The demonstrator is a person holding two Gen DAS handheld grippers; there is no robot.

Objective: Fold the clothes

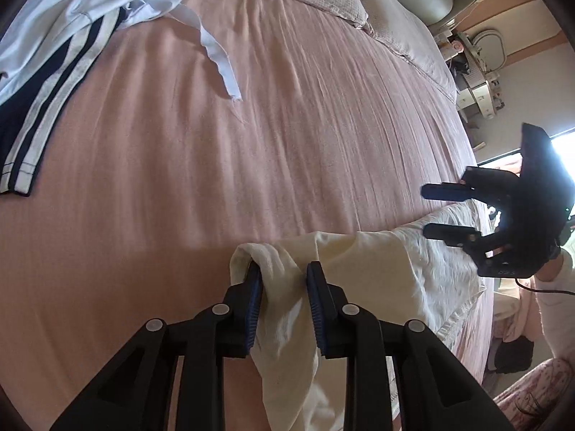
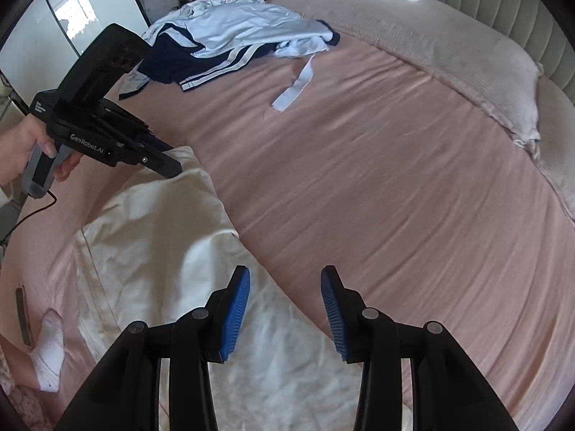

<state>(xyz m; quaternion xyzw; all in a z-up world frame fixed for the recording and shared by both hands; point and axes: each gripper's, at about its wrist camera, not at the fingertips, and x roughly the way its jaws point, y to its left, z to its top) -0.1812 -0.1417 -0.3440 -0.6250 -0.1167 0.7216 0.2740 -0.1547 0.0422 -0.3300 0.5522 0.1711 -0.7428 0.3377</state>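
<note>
A cream garment lies on the pink bed at the near edge; it also shows in the right wrist view. My left gripper is shut on a bunched corner of the cream garment, and it appears in the right wrist view with its tip at the cloth's far corner. My right gripper is open and empty, just above the garment's near edge; in the left wrist view it hovers open over the garment's right end.
A pile of white and navy striped clothes lies at the far side of the pink bedsheet, with a loose white strip trailing from it. A beige blanket and padded headboard are behind. A white sock lies near left.
</note>
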